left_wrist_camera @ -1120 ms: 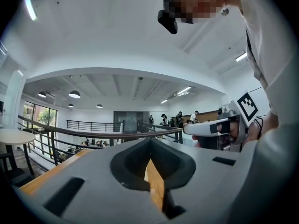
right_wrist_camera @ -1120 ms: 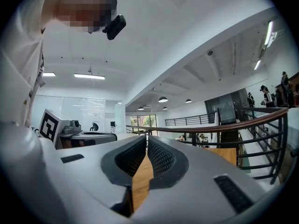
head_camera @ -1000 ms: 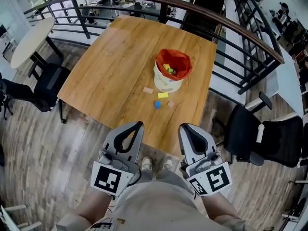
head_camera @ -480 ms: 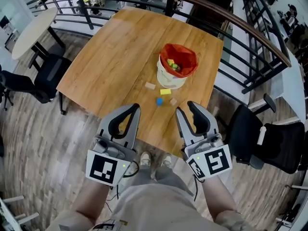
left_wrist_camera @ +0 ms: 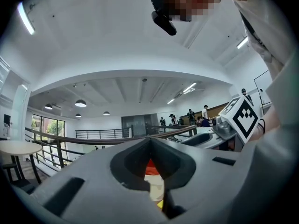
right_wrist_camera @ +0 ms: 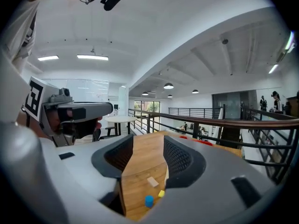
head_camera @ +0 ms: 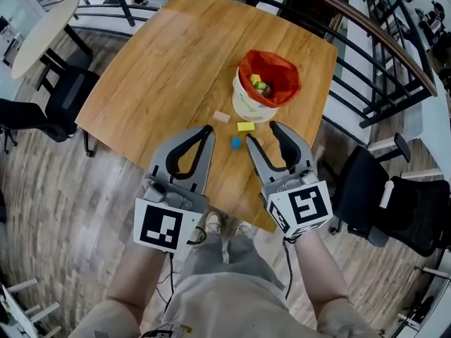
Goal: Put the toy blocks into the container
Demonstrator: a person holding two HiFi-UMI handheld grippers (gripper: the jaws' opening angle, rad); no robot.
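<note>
A white container with a red lining stands on the wooden table with several blocks inside. In front of it lie a tan block, a yellow block and a blue block. My right gripper is open just right of the blue block; its jaws have just been opening and nothing is between them. In the right gripper view the blue block, yellow block and tan block show beyond the jaws. My left gripper is shut and empty, left of the blocks; the container shows through its jaws.
The table's near edge runs under both grippers. Black office chairs stand at the left and at the right. A dark railing curves behind the table, and a round white table stands at the upper left.
Both grippers have moved forward from over the floor to above the table's near part, close to the loose blocks. The right gripper's jaws went from shut to open.
</note>
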